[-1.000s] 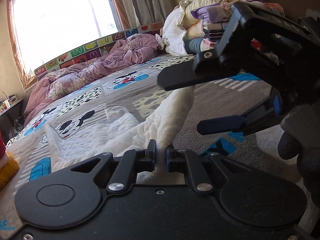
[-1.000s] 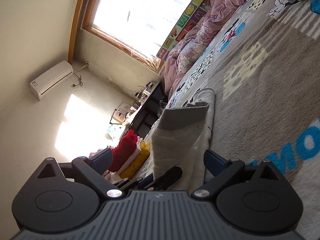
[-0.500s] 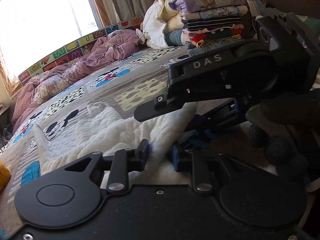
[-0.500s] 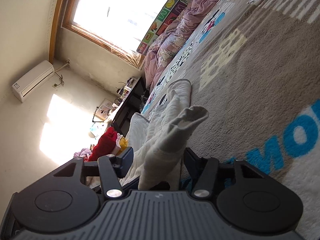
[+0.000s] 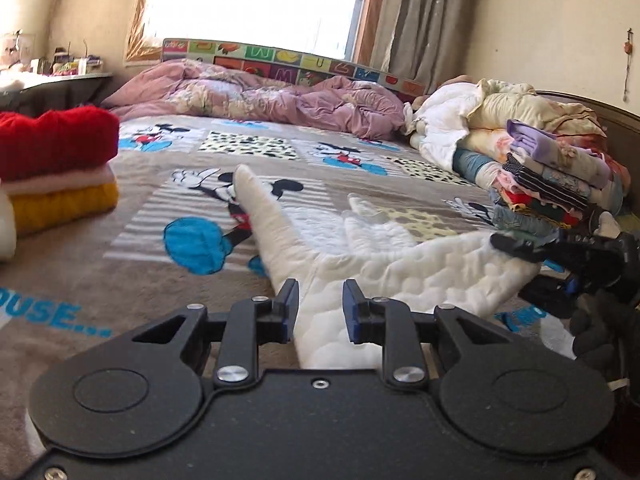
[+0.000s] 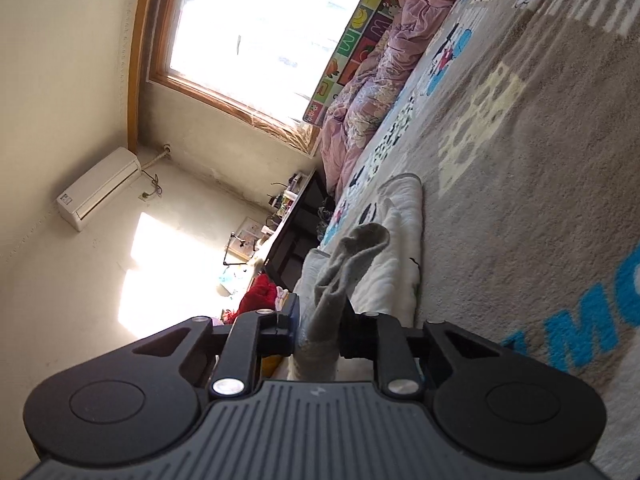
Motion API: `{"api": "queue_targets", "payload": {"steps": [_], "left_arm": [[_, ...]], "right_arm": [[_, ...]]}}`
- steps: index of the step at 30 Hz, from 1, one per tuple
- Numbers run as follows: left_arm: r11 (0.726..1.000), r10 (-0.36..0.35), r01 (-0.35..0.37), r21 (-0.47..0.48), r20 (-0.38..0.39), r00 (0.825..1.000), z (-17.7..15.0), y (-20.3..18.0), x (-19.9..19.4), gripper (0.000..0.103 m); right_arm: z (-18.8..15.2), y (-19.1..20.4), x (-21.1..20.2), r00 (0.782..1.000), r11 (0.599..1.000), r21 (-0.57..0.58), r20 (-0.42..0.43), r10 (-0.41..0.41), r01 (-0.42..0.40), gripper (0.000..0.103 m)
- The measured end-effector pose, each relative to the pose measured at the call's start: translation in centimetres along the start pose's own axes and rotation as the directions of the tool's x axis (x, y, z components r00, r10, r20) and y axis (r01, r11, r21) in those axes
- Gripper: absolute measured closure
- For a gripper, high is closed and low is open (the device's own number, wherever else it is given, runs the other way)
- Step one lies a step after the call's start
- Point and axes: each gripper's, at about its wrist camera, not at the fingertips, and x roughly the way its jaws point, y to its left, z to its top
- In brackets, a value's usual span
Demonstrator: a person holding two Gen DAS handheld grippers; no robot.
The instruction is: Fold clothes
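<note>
White quilted garment point(image 5: 400, 272) lies mid-frame on the bed point(image 5: 120, 280). Left claw point(image 5: 317, 308) apart, straddling its near edge w/o pinching. Right claw point(image 6: 319, 330) clamped on a bunched corner. Risk: thick fabric slips from one-sided grip, fold skews.

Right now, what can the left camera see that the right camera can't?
Only the left wrist view shows the tall pile of folded clothes by the headboard, the grey curtain, and the right gripper itself at the garment's far edge. Only the right wrist view shows the air conditioner on the wall. Both show the white garment lying on the cartoon blanket, the pink duvet, the window and the red sweater. The left gripper stands open around the cloth; the right one pinches it.
</note>
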Motion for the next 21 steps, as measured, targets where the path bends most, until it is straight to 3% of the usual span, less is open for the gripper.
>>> {"api": "queue_targets", "payload": {"steps": [8, 15, 21], "left_arm": [[0.999, -0.038, 0.038, 0.008, -0.073, 0.997, -0.9, 0.5, 0.2, 0.084], [0.987, -0.063, 0.080, 0.137, -0.119, 0.991, -1.2, -1.7, 1.4, 0.084], [0.959, -0.001, 0.060, 0.276, -0.209, 0.978, -2.1, -2.0, 2.9, 0.084]], "right_arm": [[1.8, 0.7, 0.8, 0.997, 0.998, -0.015, 0.040, 0.059, -0.059, 0.089], [2.2, -0.9, 0.7, 0.998, 0.999, 0.027, 0.062, 0.031, -0.033, 0.089], [1.7, -1.8, 0.6, 1.000, 0.998, 0.065, 0.025, -0.013, 0.011, 0.089]]}}
